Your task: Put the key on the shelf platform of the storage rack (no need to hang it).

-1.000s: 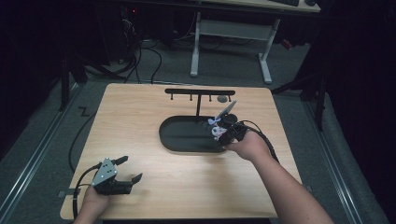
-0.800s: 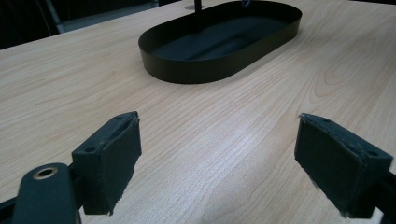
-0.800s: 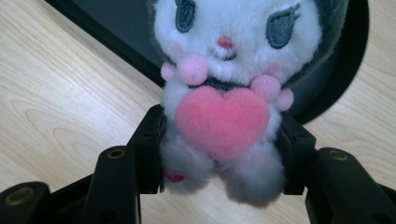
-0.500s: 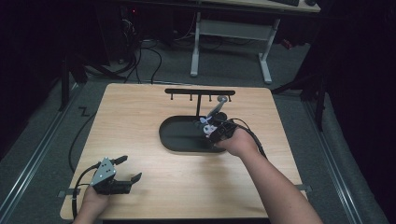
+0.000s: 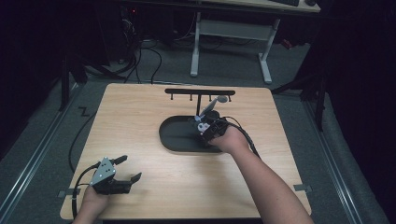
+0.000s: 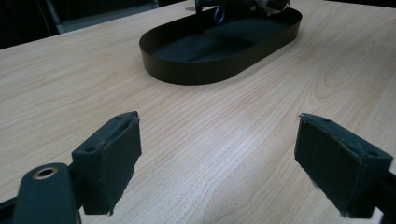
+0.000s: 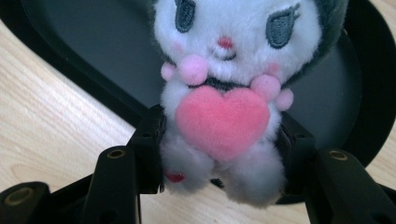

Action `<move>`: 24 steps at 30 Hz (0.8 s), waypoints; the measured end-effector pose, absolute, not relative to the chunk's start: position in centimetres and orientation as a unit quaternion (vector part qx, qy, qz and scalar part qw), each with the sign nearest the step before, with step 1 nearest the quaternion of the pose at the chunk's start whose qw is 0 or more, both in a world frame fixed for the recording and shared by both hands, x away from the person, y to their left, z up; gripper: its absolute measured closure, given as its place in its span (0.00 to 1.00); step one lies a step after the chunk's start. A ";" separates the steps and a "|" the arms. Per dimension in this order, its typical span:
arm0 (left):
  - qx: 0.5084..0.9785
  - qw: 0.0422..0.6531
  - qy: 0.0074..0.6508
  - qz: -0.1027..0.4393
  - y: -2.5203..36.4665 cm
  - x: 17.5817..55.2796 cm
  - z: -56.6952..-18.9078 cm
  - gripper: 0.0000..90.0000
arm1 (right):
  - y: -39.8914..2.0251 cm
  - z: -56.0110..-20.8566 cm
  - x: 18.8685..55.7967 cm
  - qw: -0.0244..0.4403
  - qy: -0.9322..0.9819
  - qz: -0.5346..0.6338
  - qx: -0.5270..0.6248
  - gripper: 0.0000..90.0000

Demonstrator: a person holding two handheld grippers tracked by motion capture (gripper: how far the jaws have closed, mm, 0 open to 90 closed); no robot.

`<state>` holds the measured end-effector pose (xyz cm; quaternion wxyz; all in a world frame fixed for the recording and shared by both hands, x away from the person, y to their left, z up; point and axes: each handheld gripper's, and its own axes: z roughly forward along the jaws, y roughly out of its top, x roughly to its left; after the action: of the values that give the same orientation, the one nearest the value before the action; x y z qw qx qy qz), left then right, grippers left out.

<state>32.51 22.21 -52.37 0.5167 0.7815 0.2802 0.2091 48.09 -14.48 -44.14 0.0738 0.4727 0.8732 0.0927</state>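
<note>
A small white plush toy [image 7: 224,88] with dark ears and a pink heart on its chest is clamped between the jaws of my right gripper [image 7: 222,154], which is shut on its lower body. In the high view that right gripper [image 5: 205,125] holds the plush toy [image 5: 201,126] over the right half of the black oval tray [image 5: 175,140]. My left gripper [image 5: 130,169] rests near the table's front left corner, open and empty. In the left gripper view its pads [image 6: 116,154] stand wide apart above bare wood, with the tray [image 6: 210,70] farther off.
A black T-shaped rack [image 5: 200,92] with small hooks stands behind the tray. A grey object [image 5: 220,99] lies near the rack's foot. Cables trail off both grippers. The wooden table [image 5: 140,116] has bare room left of the tray and along the front.
My right gripper has carried the plush toy leftward and slightly down, from the tray's right end to over its right half. The left gripper has not moved.
</note>
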 end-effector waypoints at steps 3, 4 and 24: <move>0.781 0.517 0.281 0.209 22.2 32.5 -52.4 0.17 | -14.0 -44.3 48.4 0.074 0.874 0.092 0.472 0.52; 0.781 0.517 0.281 0.209 22.2 32.5 -52.4 0.17 | -13.8 -44.3 48.5 0.073 0.871 0.092 0.477 0.52; 0.782 0.516 0.281 0.208 22.3 32.6 -52.4 0.17 | -13.2 -46.2 49.6 0.075 0.877 0.083 0.467 0.52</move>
<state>32.57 22.31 -52.40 0.5162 0.7818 0.2814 0.2076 49.57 -13.22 -46.22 0.0755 0.4668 0.8772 0.0833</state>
